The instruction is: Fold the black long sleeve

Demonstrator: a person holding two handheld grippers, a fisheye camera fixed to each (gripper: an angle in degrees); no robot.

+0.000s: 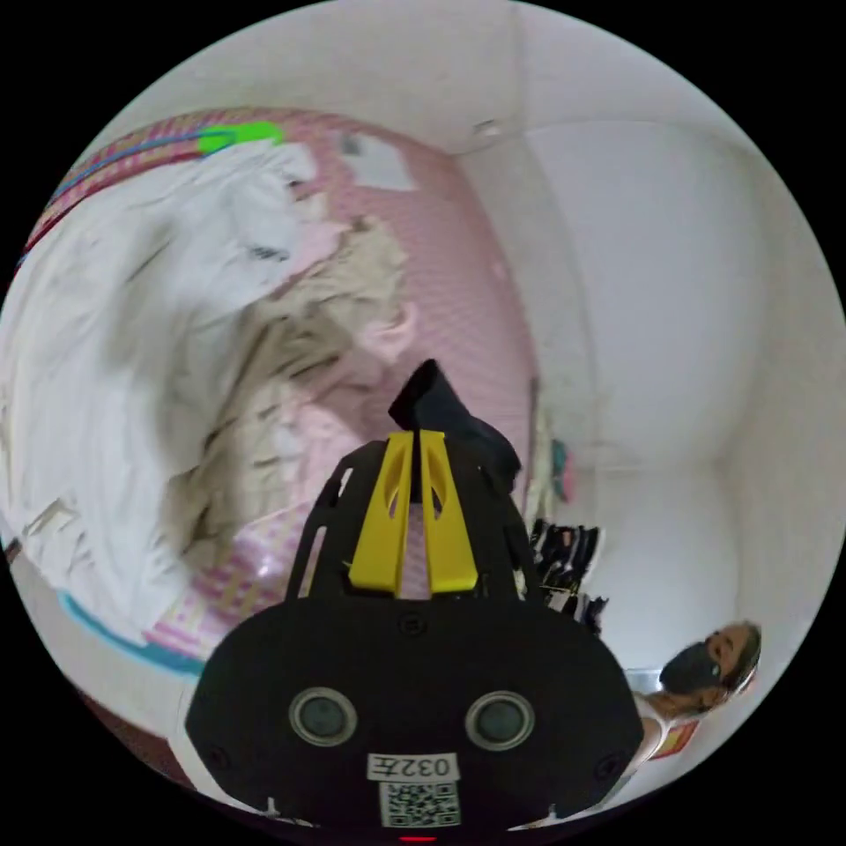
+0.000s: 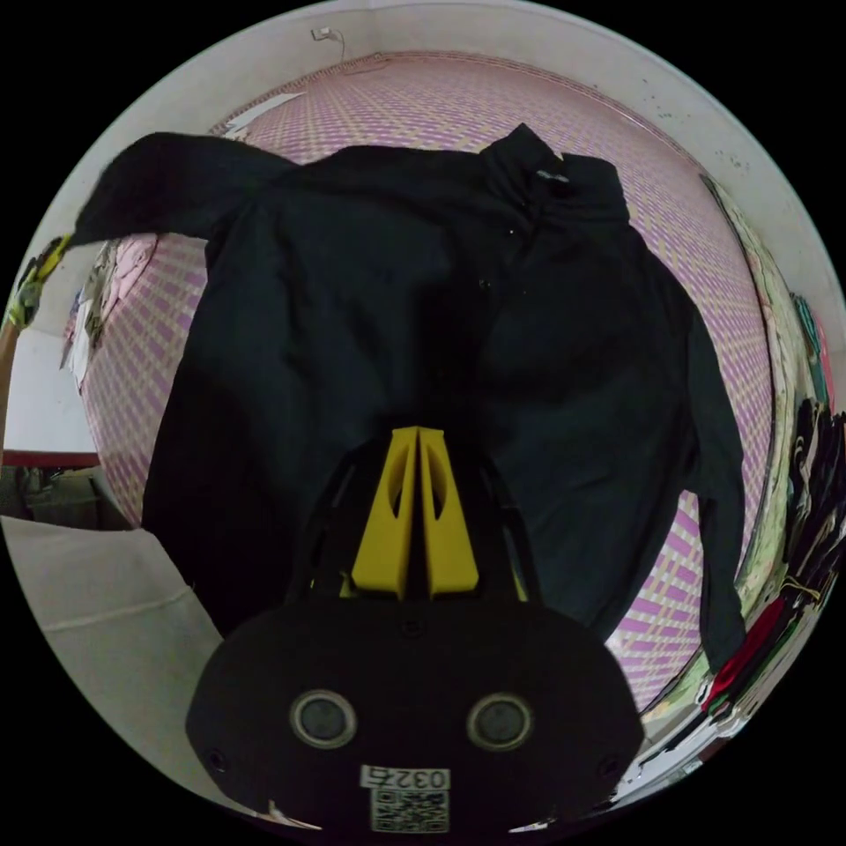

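I have the black long sleeve (image 2: 423, 326) spread flat on the pink checked mat (image 2: 546, 97), collar at the far side. My left gripper (image 1: 417, 434) is pinched shut on the cuff (image 1: 432, 401), lifting that sleeve out to the left, clear of the heap of pale clothes (image 1: 176, 352). My right gripper (image 2: 417, 432) looks closed at the near hem; whether it holds cloth I cannot tell. Next I judge the sleeve must be carried across the chest and laid flat.

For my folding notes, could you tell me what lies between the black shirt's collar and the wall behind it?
In the right gripper view, bare pink checked mat runs from the collar of the black shirt to the white wall.
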